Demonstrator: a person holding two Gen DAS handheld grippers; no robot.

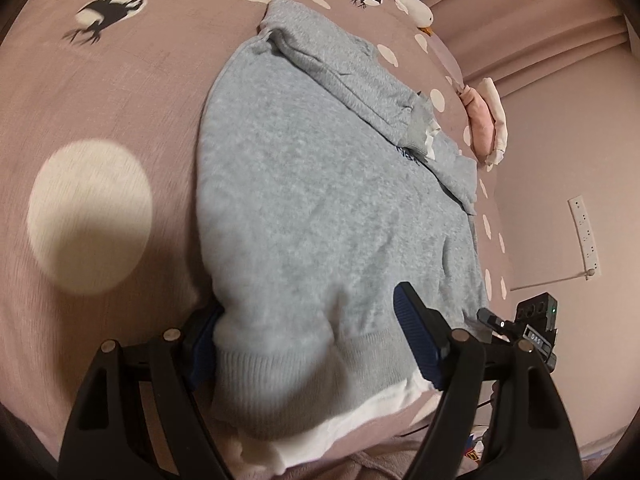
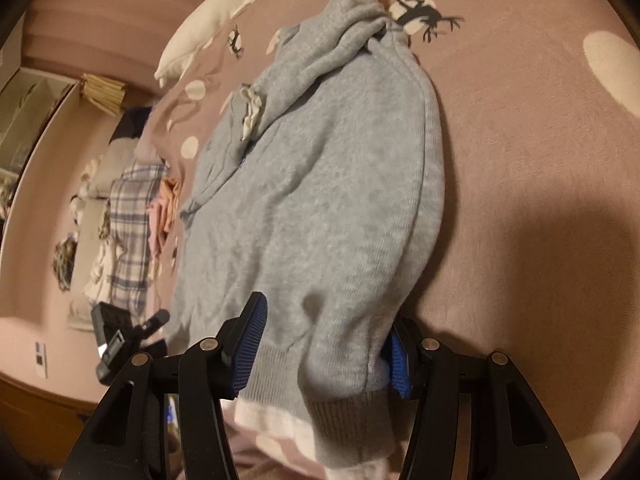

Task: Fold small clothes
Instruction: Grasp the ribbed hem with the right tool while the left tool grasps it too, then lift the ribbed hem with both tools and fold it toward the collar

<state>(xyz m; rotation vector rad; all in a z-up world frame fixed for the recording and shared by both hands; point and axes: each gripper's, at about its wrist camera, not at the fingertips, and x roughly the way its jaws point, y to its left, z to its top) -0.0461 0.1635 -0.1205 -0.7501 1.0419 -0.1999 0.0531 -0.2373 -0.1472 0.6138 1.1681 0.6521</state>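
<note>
A small grey sweatshirt (image 1: 320,200) with a white underhem lies on a pink bedspread (image 1: 100,100), its sleeves folded across the body. My left gripper (image 1: 316,344) straddles the left corner of its ribbed hem, its blue pads wide apart with cloth bunched between them. My right gripper (image 2: 324,350) straddles the right corner of the same sweatshirt (image 2: 320,200) in the same way. Both sets of jaws stand wide, not pinched on the cloth. The right gripper's body (image 1: 536,328) shows in the left wrist view.
The bedspread has white dots and black reindeer prints (image 1: 104,12). A white pillow (image 2: 208,20) lies at the bed's far end. A pink and white folded item (image 1: 488,120) sits at the bed's edge. Plaid and other clothes (image 2: 128,236) lie beside the bed.
</note>
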